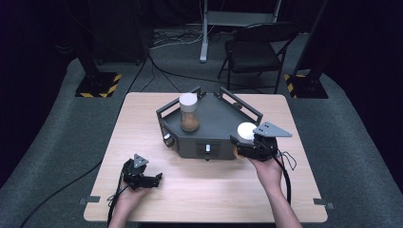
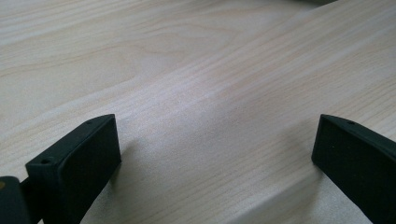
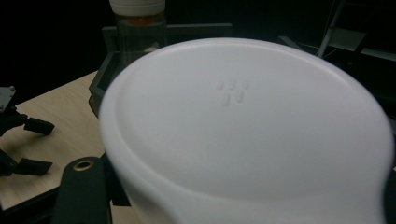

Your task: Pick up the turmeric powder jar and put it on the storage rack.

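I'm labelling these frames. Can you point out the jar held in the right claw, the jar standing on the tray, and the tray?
Held jar (image 3: 252, 135), right gripper view, on its white lid.
Standing jar (image 1: 189, 114), high view, on its clear wall.
Tray (image 1: 219, 116), high view, on its bare dark floor.

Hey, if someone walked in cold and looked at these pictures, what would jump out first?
The white-lidded jar gripped in the right gripper, by the dark tray's front corner. Next, a second jar with brown contents upright on that tray. The left gripper rests open on the table.
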`<state>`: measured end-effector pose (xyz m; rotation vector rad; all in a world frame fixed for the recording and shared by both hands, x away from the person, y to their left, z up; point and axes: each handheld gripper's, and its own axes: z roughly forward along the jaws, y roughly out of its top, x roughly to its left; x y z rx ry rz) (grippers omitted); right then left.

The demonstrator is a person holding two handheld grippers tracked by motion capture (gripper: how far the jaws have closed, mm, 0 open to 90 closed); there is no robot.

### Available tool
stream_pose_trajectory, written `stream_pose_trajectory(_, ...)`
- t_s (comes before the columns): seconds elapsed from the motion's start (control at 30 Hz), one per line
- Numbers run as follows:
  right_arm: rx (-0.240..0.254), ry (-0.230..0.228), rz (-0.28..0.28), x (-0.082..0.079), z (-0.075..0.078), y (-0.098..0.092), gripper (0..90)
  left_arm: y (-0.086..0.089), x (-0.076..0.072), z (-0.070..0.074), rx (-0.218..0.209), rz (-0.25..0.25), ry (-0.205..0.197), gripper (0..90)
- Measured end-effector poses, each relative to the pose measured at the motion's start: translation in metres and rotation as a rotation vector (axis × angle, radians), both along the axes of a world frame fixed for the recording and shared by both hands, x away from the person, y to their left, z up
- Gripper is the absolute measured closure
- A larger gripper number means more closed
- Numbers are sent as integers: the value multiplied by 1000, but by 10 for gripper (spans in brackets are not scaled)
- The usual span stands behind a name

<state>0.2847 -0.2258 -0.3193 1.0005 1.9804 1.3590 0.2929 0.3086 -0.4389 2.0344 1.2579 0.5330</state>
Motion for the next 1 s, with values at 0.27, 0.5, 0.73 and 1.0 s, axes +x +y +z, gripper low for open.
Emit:
stream_pose_trajectory(0.27,-14,-6,7,13,19,11,295,0,0,0,1,-3,0,10)
stream_pose_trajectory(0.5,-16,-11,-2,28,30,19,295,0,0,0,4,-6,1,10)
stream_pose_trajectory(0.73,-14,-16,-25,44,34,25,295,0,0,0,4,-7,1,10)
stream_pose_trajectory(1.0,-39,-8,-46,64,33,34,295,0,0,0,4,-7,1,10)
